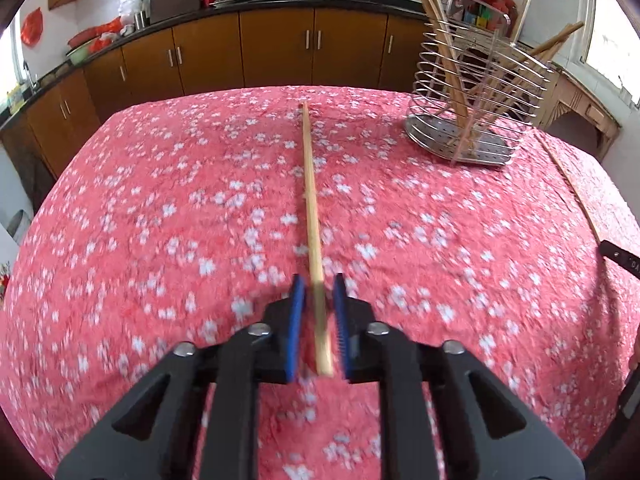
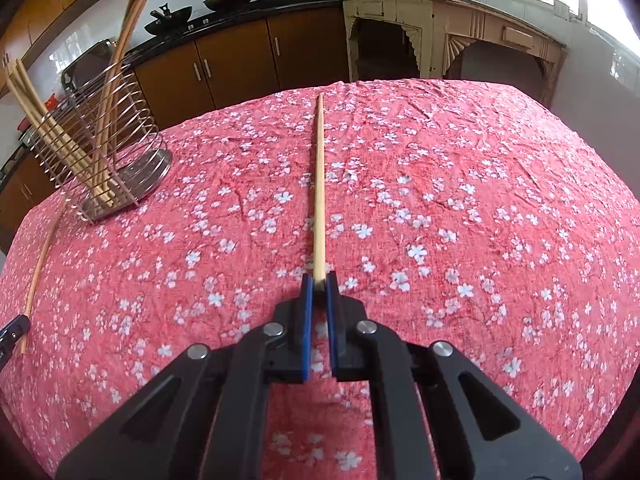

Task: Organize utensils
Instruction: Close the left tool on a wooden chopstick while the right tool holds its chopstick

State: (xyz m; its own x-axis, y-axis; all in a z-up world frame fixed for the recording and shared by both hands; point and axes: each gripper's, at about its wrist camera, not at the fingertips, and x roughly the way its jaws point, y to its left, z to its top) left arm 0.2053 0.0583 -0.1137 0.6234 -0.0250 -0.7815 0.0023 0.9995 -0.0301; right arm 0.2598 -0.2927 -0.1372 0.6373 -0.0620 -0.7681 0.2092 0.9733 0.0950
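Left gripper [image 1: 317, 292] and right gripper [image 2: 319, 286] each pinch one chopstick [image 1: 310, 184] lengthwise. Probably aimed at the wire holder [image 1: 472, 92], where others stand.

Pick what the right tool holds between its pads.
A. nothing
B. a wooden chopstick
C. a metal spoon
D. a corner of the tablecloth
B: in the right wrist view the right tool is shut on a chopstick that runs forward from its pads over the tablecloth.
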